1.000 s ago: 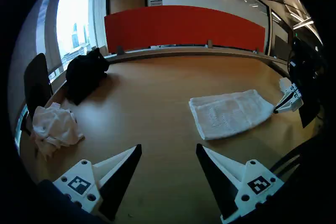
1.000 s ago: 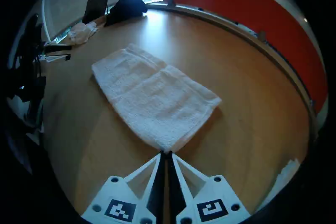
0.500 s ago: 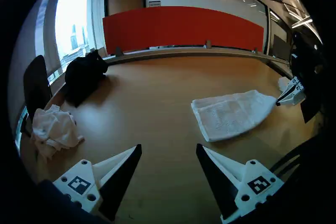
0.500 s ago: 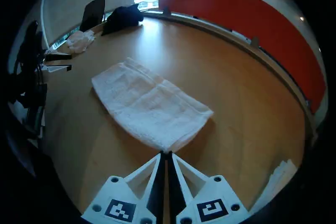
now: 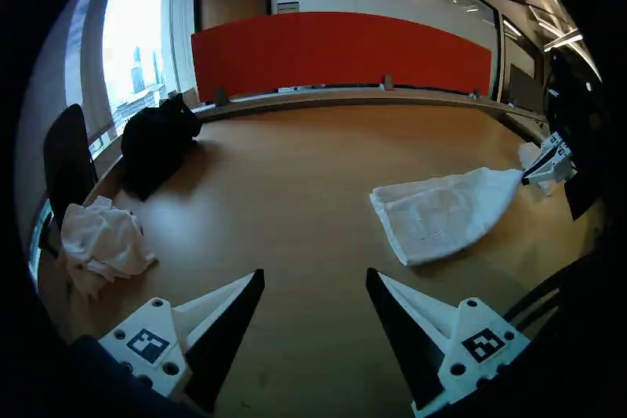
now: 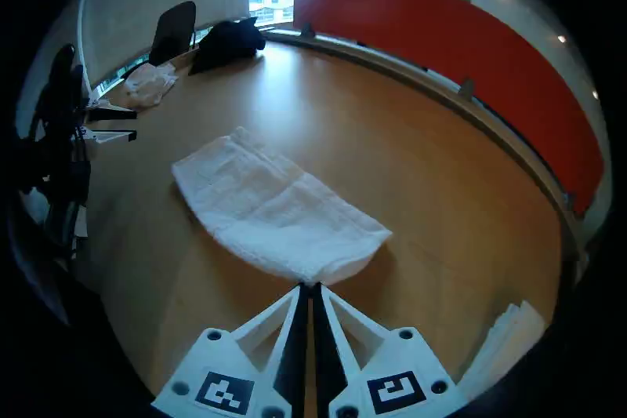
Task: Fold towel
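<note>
Since 1 s ago, the towel (image 5: 439, 214) has been drawn rightward and 1 corner lifted off the tabletop (image 5: 313, 151). In the left gripper view, a crumpled cloth (image 5: 102, 241) and black bag (image 5: 161, 139) are set far left, well apart. The left gripper (image 5: 313, 273) is held wide and empty, the towel ahead-right. The right gripper (image 6: 311, 286) is clamped on that corner, the towel's long axis stretched away from it.

left hand-held gripper (image 5: 313, 273): fingers apart | right hand-held gripper (image 6: 311, 286): clamped (towel (image 6: 266, 214) corner)

Overexposed window (image 5: 139, 38) glare, sharp centre, fisheye-warped dark edges
</note>
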A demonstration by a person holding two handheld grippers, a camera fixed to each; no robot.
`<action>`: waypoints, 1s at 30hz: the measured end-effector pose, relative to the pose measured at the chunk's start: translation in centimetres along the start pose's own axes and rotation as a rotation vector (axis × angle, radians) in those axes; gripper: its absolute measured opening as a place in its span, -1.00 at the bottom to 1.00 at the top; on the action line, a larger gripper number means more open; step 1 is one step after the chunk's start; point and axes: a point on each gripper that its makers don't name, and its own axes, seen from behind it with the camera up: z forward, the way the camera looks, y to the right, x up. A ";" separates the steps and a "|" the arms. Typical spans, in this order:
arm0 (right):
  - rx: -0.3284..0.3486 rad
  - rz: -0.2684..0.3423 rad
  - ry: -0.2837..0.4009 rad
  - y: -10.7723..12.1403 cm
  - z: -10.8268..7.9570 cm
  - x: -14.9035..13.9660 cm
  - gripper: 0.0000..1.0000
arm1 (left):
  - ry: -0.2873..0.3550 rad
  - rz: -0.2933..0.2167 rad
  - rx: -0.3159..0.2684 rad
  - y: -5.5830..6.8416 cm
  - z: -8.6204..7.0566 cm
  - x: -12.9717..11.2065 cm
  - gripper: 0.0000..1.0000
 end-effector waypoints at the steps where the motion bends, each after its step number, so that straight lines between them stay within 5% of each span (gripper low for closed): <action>1: 0.000 0.000 0.001 0.0 0.0 0.0 -0.93 | 0.000 0.000 0.000 0.0 0.0 0.0 0.93; 14: 0.017 -0.039 0.023 -0.7 -0.4 1.9 -0.93 | -0.001 -0.003 0.005 -0.4 -0.5 -0.2 0.93; 30: 0.094 -0.197 0.080 -3.2 0.4 9.4 -0.93 | -0.002 -0.032 0.019 -0.7 -1.7 -0.7 0.93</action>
